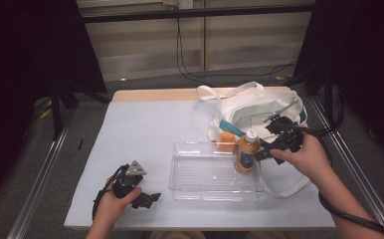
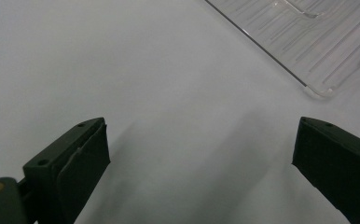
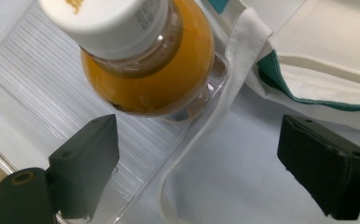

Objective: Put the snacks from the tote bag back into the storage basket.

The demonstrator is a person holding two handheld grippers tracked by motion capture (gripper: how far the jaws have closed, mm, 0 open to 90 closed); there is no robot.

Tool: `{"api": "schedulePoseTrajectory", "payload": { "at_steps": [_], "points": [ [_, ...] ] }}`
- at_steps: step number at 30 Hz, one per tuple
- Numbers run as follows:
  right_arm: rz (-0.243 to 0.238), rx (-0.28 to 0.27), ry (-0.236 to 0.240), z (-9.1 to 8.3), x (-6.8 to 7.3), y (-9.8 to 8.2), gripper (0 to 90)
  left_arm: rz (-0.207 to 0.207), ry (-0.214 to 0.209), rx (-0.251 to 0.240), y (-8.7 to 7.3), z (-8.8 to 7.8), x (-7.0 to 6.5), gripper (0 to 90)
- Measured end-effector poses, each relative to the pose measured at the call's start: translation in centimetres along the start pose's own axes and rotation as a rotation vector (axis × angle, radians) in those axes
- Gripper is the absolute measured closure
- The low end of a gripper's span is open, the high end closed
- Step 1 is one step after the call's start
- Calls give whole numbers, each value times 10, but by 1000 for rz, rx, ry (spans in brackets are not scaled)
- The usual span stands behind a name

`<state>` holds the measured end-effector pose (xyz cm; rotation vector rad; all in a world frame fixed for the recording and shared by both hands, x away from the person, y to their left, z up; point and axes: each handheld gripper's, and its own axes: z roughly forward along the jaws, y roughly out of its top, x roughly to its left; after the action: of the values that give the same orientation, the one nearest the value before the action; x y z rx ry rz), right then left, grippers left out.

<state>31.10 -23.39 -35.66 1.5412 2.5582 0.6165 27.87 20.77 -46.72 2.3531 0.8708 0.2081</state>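
The orange juice bottle (image 1: pixel 248 152) stands upright in the far right corner of the clear plastic tray (image 1: pixel 200 174), just ahead of the right tongs (image 1: pixel 268 145). Its long axis runs straight up from the tray floor, white cap on top. The right tongs are released: in the right gripper view the two black jaws stand wide apart, with the bottle (image 3: pixel 148 70) beyond them and toward the left jaw, touching neither. Judging from that, the next move turns on this offset. To grip the bottle the right tongs would have to shift toward their own left jaw and push forward; otherwise they sit about ready to draw away.

The right hand is plainly the nearer one. The left tongs (image 1: pixel 147 199) rest low over the bench (image 1: pixel 140 129), well to the left of the tray, also released, holding nothing; the left gripper view shows their jaws spread over bare bench with just a corner of the tray (image 2: pixel 308 51) beyond the right jaw.

The high view shows the white tote bag (image 1: pixel 259 107) lying behind and to the right of the tray. The right gripper view adds that one bag strap (image 3: pixel 206 121) lies draped along the tray corner between the jaws, something that could snag.
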Motion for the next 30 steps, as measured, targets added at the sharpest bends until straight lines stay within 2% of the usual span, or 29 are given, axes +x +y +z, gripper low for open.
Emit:
{"api": "schedulePoseTrajectory", "payload": {
  "at_steps": [15,18,20,24,25,30],
  "points": [
    [22,-13,9,-2,-11,-13,122,6,10,0,0,-2,1,36],
    [39,-3,2,-2,-14,-17,122,-16,1,-10,-1,-2,0,36],
    [37,-7,4,-2,-15,-18,122,-3,5,-4,-1,-2,1,36],
    [40,-16,12,-2,-19,-22,122,-10,3,-9,-1,-2,0,36],
    [54,-13,10,-2,-19,-22,122,-7,1,-4,-1,-2,0,36],
    [47,-22,12,-1,-21,-25,122,-10,3,0,-1,-1,0,36]
  ]
}}
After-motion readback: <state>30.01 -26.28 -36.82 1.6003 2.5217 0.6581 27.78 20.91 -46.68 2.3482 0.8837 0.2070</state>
